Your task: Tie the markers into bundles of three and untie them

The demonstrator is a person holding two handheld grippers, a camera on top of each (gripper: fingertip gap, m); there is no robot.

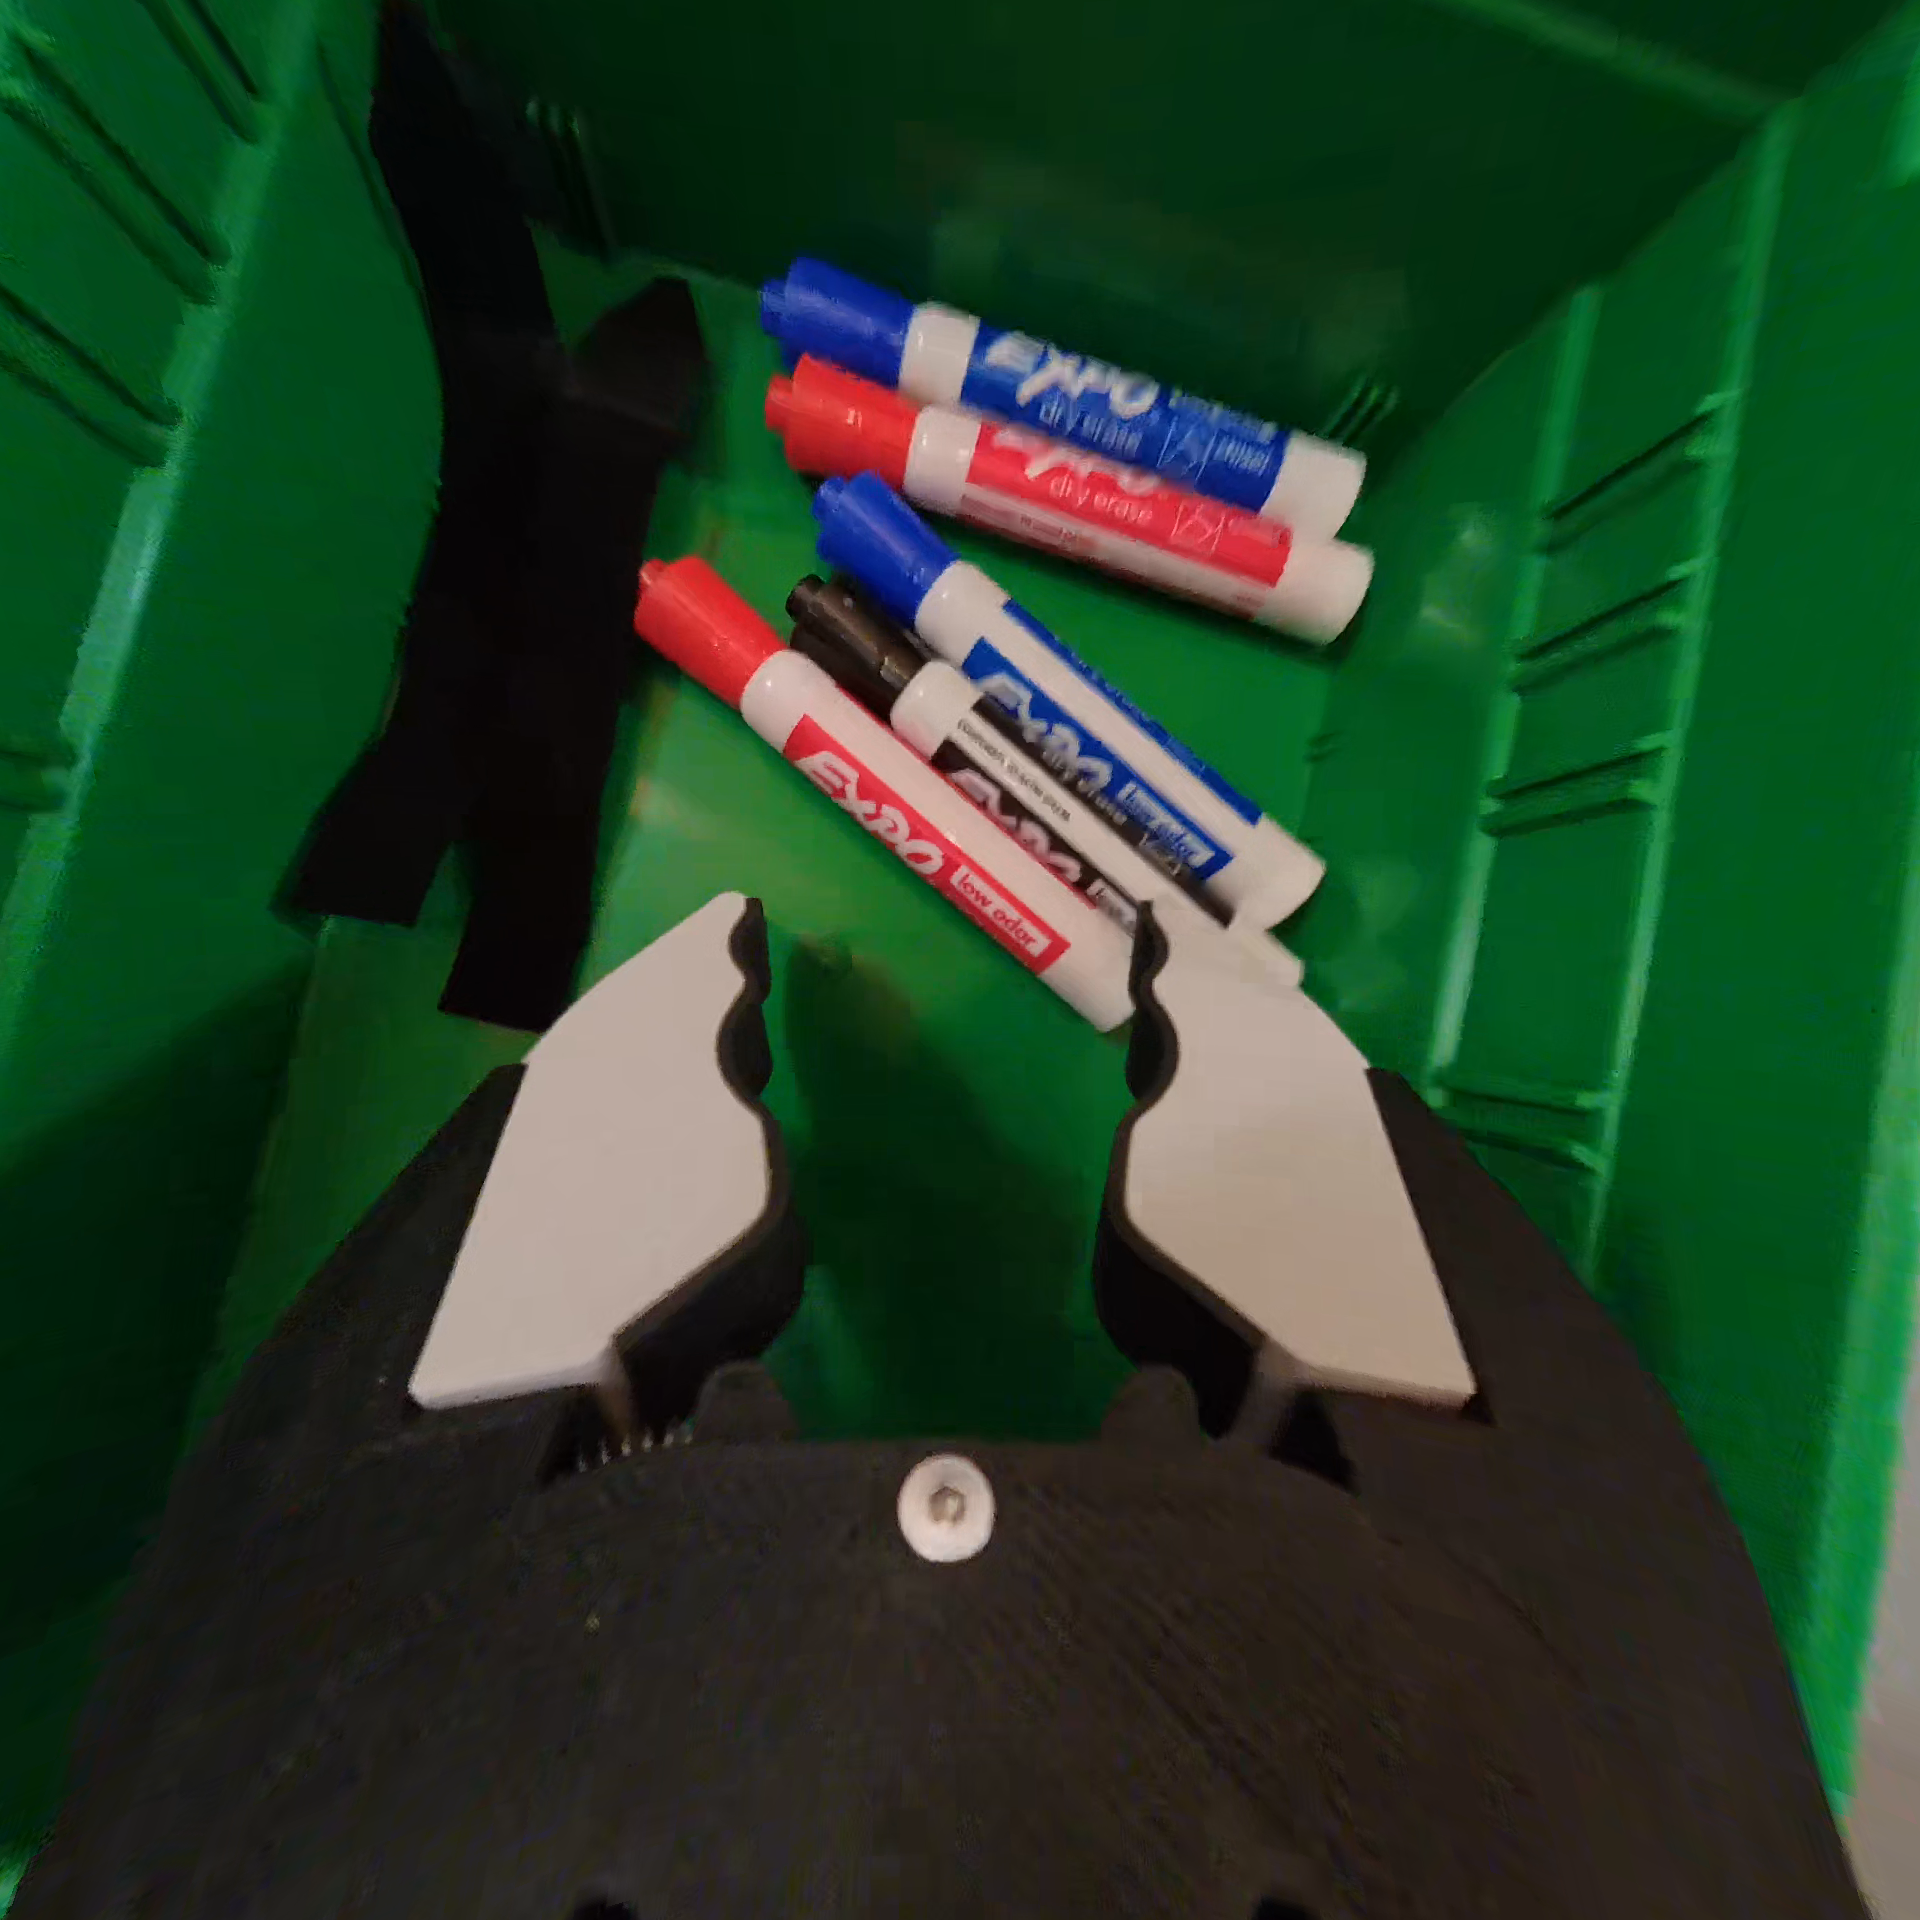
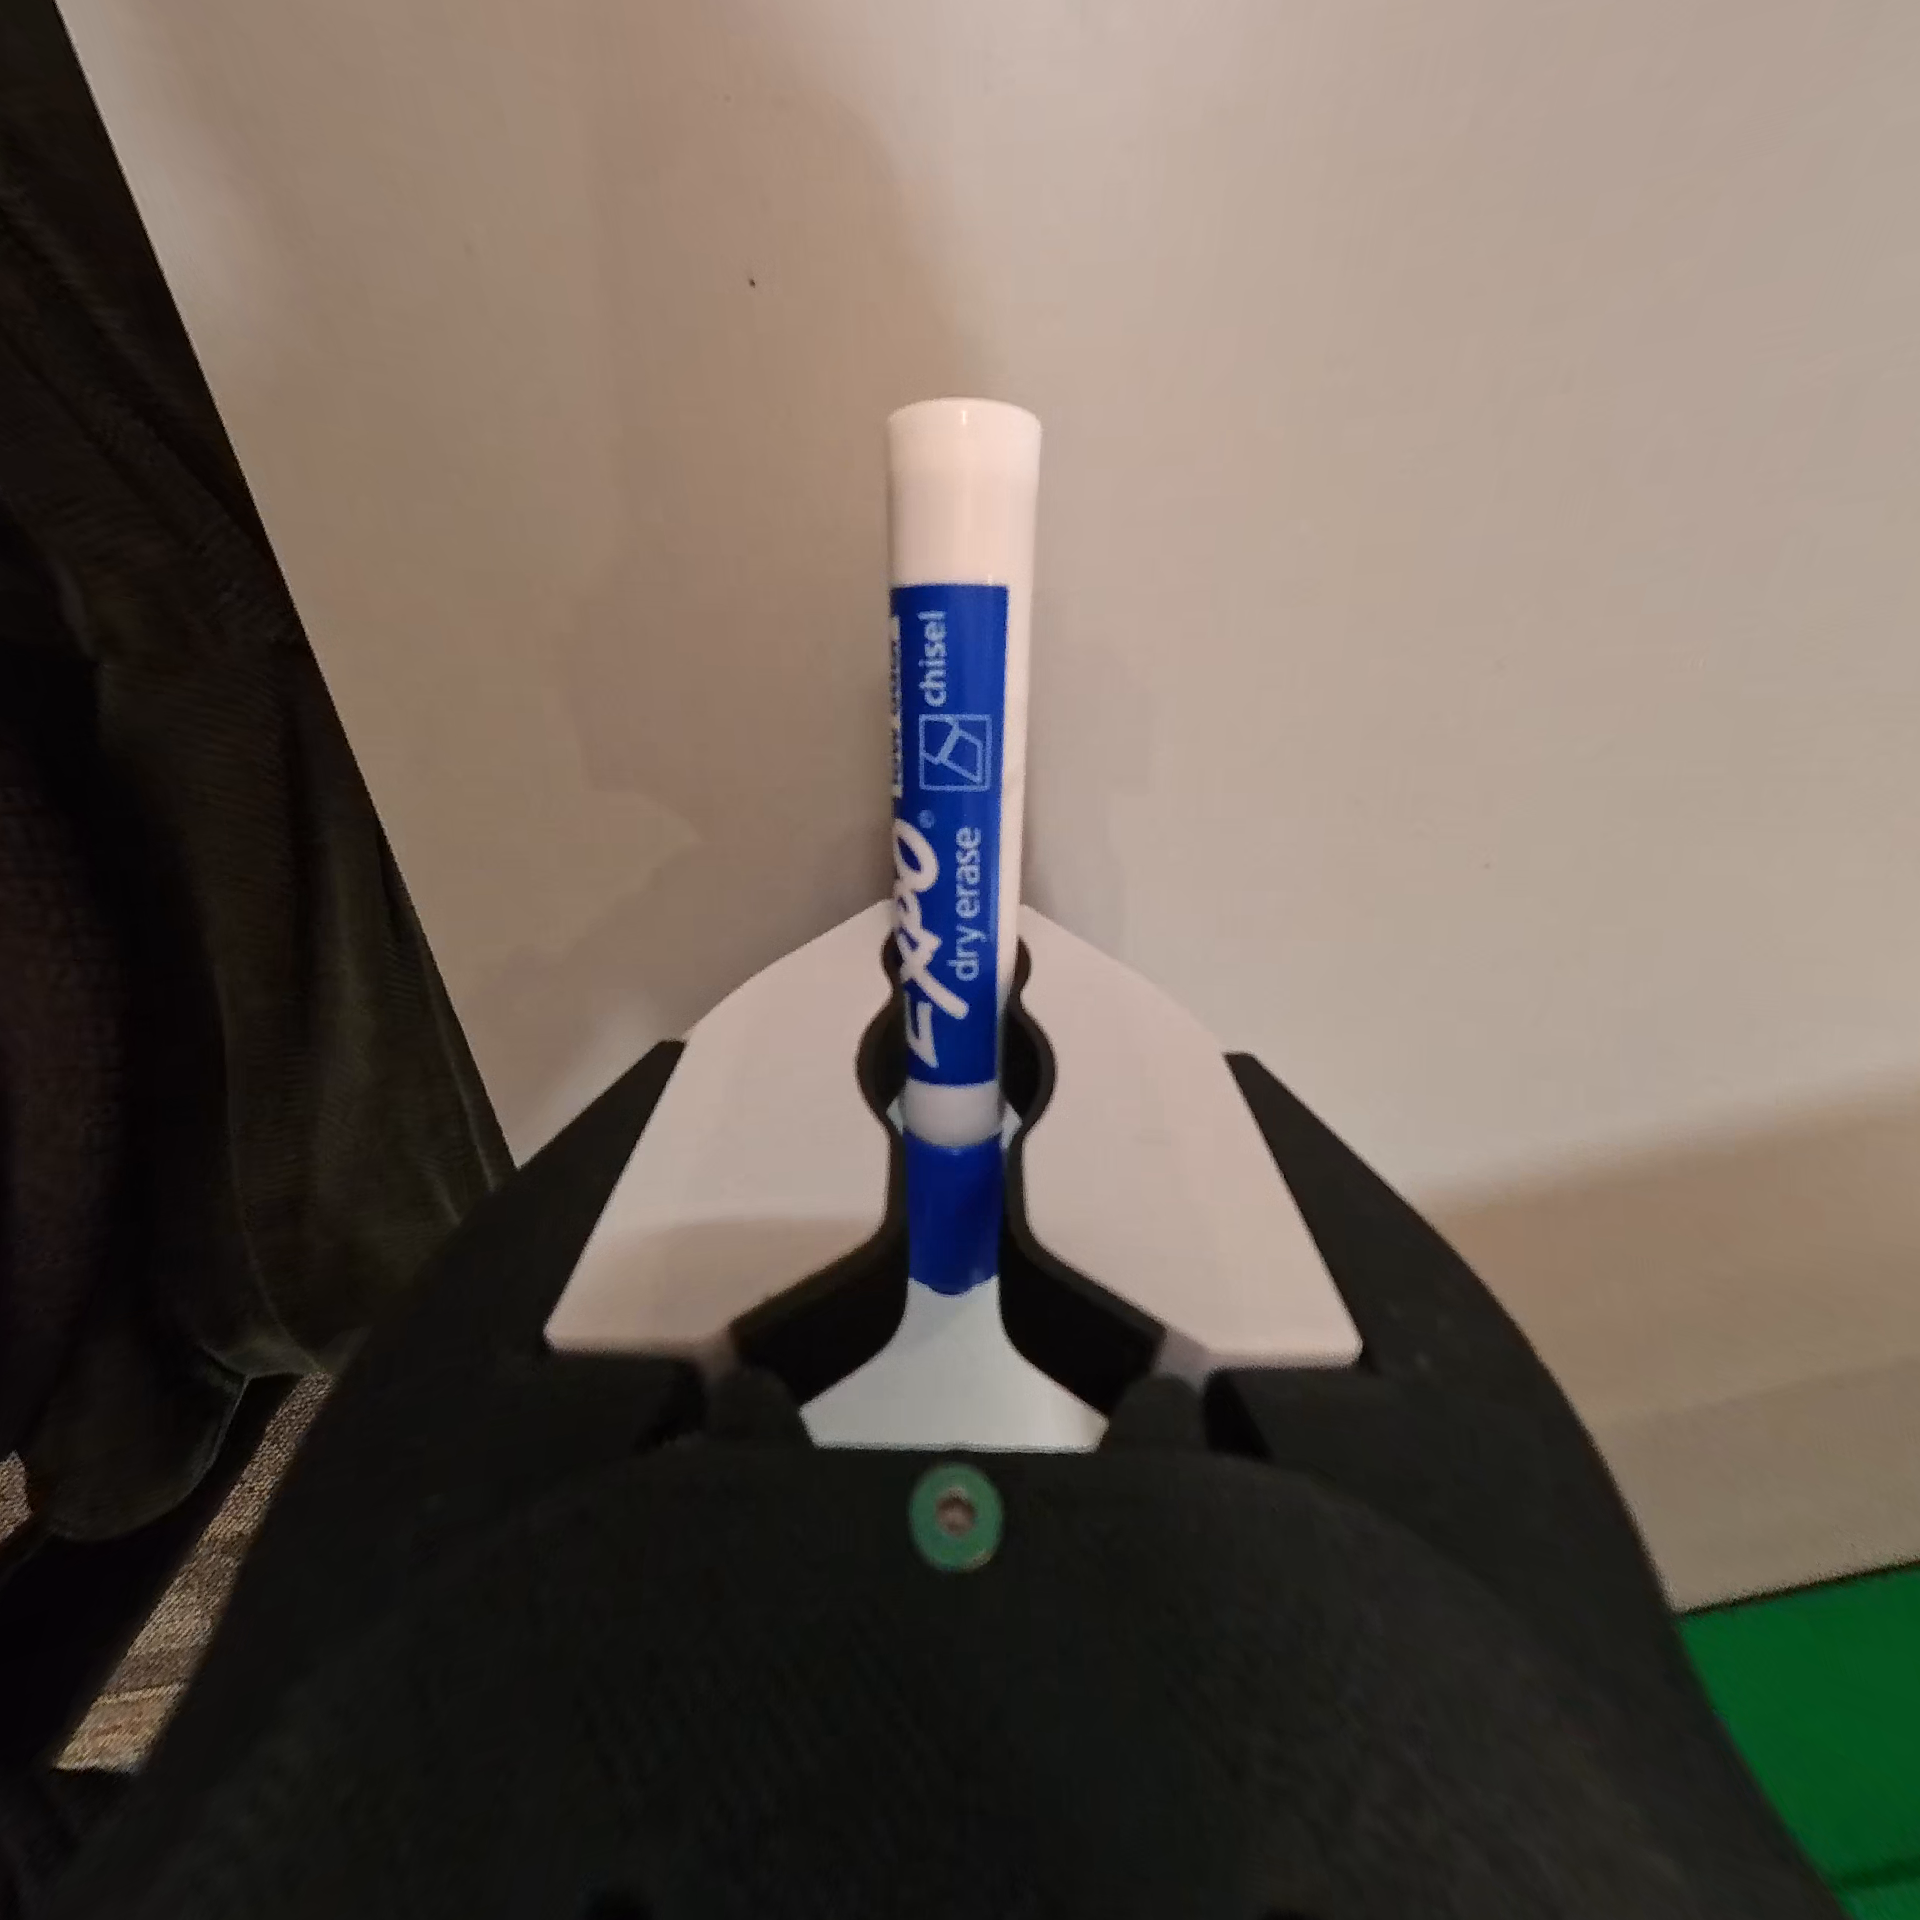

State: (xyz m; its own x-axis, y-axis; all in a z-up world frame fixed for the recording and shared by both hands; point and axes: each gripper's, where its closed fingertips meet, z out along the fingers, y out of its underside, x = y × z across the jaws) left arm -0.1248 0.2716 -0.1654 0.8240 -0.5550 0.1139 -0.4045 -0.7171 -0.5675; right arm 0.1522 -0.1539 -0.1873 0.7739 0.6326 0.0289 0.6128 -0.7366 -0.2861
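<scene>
- In the left wrist view we look down into a green plastic bin [image 1: 1558, 935] with ribbed walls; in the right wrist view we face a plain pale wall [image 2: 1351, 520], with dark fabric [image 2: 156, 831] hanging at the left and a patch of green at the lower right corner.
- Our left claw [image 1: 948, 961] hangs inside the bin with its two white fingers spread apart and nothing between them.
- Five markers lie on the bin floor ahead of it. At the far side a blue marker [image 1: 1070, 400] and a red marker [image 1: 1081, 504] lie side by side, touching.
- Nearer, a second blue marker [image 1: 1060, 707], a black marker [image 1: 987, 748] and a second red marker [image 1: 883, 800] lie close together at a slant, caps pointing far and left. The tail of the near red one sits just beside our right-hand finger [image 1: 1278, 1174].
- Black straps [image 1: 520, 623] lie along the left wall of the bin, apart from the markers.
- Our right claw [image 2: 961, 997] is pinching a third blue marker [image 2: 961, 727], which stands upright in the view, its white tail end up and its blue cap down between the fingers.
</scene>
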